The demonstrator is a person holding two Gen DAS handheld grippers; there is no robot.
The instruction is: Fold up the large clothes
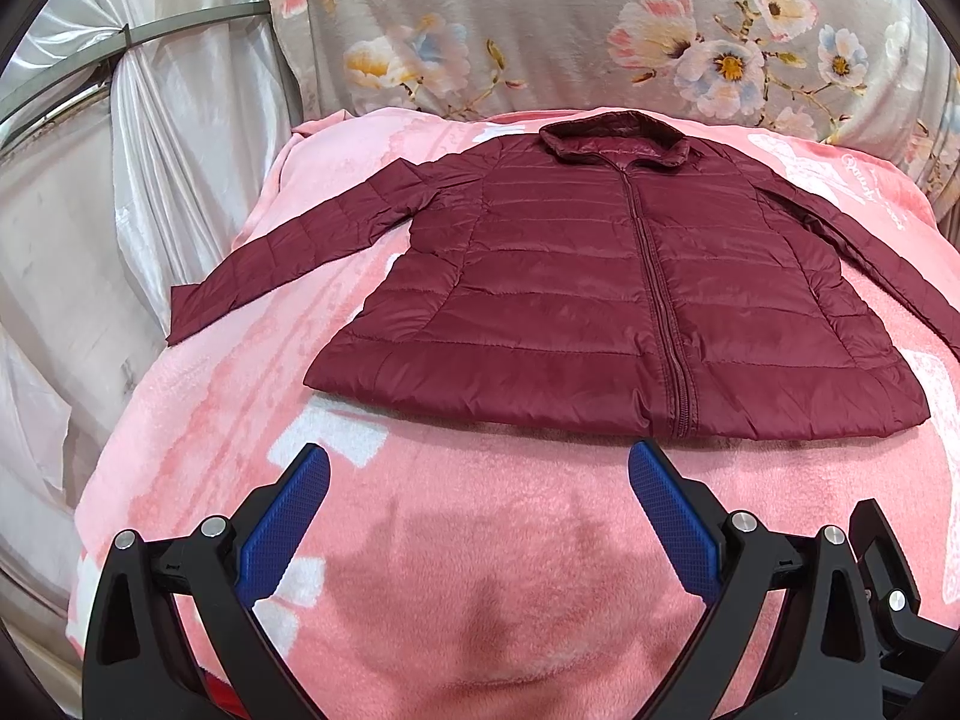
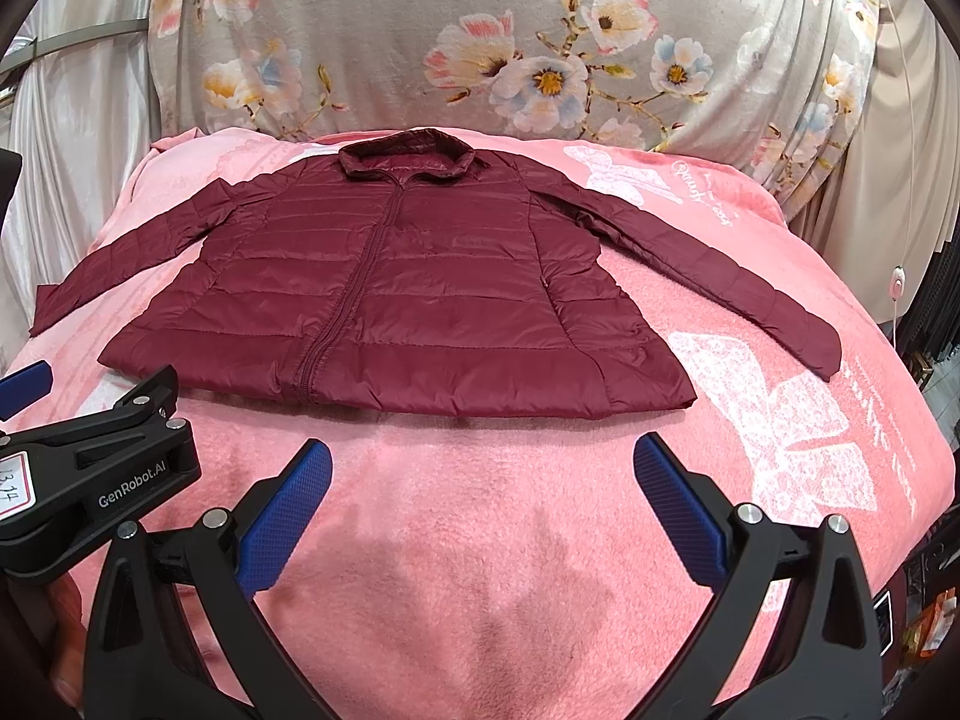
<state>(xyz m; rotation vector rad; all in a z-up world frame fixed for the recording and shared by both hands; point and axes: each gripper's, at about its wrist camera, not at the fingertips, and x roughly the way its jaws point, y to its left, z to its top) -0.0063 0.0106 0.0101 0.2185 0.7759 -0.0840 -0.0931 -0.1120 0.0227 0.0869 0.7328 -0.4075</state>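
Observation:
A maroon quilted jacket (image 1: 600, 288) (image 2: 384, 300) lies flat and zipped on a pink blanket (image 1: 480, 570) (image 2: 480, 540), collar at the far end, both sleeves spread outward and down. My left gripper (image 1: 479, 459) hovers open above the blanket, just short of the jacket's hem near the zipper. My right gripper (image 2: 482, 456) is also open, a little short of the hem and right of the zipper. Neither holds anything. The left gripper's black body (image 2: 90, 474) shows at the left edge of the right wrist view.
A grey floral cover (image 1: 600, 30) (image 2: 480, 48) rises behind the blanket. Shiny white curtains (image 1: 120, 180) hang at the left. At the right edge hangs a white cord with a switch (image 2: 898, 285), with dark clutter beyond the bed's right side.

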